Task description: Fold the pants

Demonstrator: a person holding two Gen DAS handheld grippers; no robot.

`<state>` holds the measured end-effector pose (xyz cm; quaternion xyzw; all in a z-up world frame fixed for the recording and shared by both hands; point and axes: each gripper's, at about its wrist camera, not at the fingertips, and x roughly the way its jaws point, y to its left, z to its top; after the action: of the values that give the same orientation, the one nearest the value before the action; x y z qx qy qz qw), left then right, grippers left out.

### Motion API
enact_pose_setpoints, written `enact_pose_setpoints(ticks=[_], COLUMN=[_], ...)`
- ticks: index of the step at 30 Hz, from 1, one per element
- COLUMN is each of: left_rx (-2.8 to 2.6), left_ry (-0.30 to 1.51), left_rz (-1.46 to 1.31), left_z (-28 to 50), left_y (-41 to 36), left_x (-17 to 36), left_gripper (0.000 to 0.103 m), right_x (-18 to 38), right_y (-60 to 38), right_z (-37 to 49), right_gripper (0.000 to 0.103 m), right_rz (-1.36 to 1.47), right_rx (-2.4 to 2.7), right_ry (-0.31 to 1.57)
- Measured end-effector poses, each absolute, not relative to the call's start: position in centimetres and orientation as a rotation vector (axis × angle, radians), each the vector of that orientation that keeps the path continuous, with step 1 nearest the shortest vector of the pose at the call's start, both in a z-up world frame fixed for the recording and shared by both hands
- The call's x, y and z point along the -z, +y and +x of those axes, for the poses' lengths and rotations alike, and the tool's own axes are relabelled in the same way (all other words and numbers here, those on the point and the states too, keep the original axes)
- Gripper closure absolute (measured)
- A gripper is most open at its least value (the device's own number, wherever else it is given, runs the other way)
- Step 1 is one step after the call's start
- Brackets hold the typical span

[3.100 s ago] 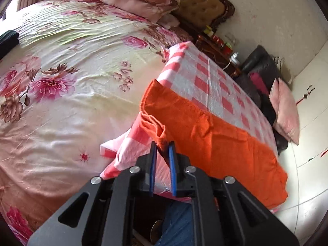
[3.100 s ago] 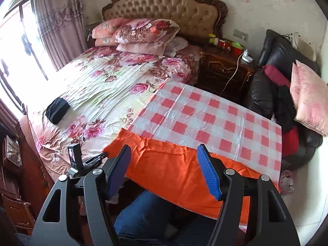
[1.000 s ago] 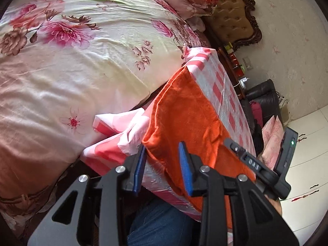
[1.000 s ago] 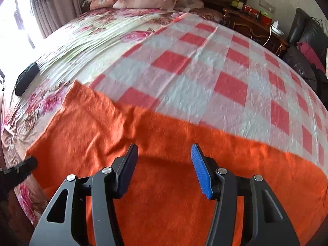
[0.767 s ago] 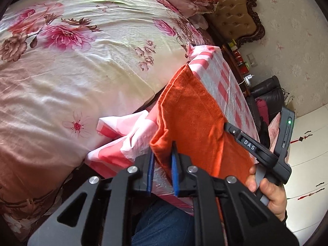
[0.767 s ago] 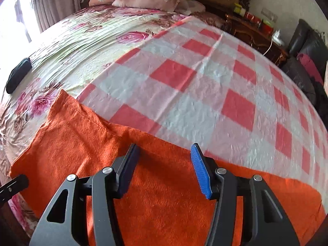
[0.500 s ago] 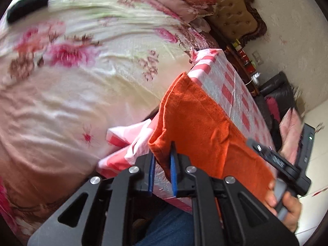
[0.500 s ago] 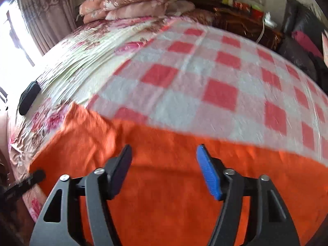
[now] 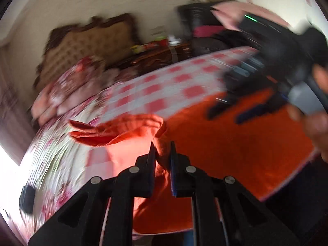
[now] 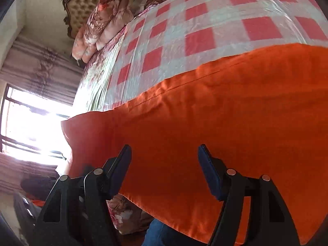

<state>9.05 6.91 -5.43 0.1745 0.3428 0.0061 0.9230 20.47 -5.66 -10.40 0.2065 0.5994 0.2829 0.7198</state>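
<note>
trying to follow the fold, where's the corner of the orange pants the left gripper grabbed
In the left wrist view it is pinched in the left gripper, low and centre, lifted off the red checkered cloth, while the rest of the orange pants lie flat to its right.

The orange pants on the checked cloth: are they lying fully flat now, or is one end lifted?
One end is lifted. The left gripper is shut on the orange pants, raising a bunched corner; the rest lies spread on the checked cloth.

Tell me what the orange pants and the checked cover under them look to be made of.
Orange pants: soft matte woven fabric, probably cotton; stitched seam, limp drape. Checked cover: glossy crinkled sheet, likely plastic; shiny highlights on its wrinkles.
</note>
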Motion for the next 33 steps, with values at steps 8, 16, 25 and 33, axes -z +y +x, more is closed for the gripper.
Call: enact_pose_setpoints(ticks=[8,16,25,33], left_rx=[0.074,0.048,0.041,0.031], left_ry=[0.743,0.694,0.65,0.632], left_rz=[0.406,0.437,0.594,0.569], left_z=[7.9,8.3,7.4,7.2], left_y=[3.2,3.7,1.9,2.4], left_x=[10.1,9.2,10.4,10.1], left_gripper=[0.091,0.091,0.091,0.091], right_x=[12.5,12.7,10.8,9.4], right_y=[-7.7,-6.9,0.9,-0.7], right_z=[20.5,20.8,20.5,24.5], right_gripper=[0.037,0.037,0.029,0.042], right_rz=[0.61,0.618,0.101,0.043], right_rx=[-0.685,-0.753,-0.817,-0.552], right_ry=[1.377,1.439,1.501,1.359])
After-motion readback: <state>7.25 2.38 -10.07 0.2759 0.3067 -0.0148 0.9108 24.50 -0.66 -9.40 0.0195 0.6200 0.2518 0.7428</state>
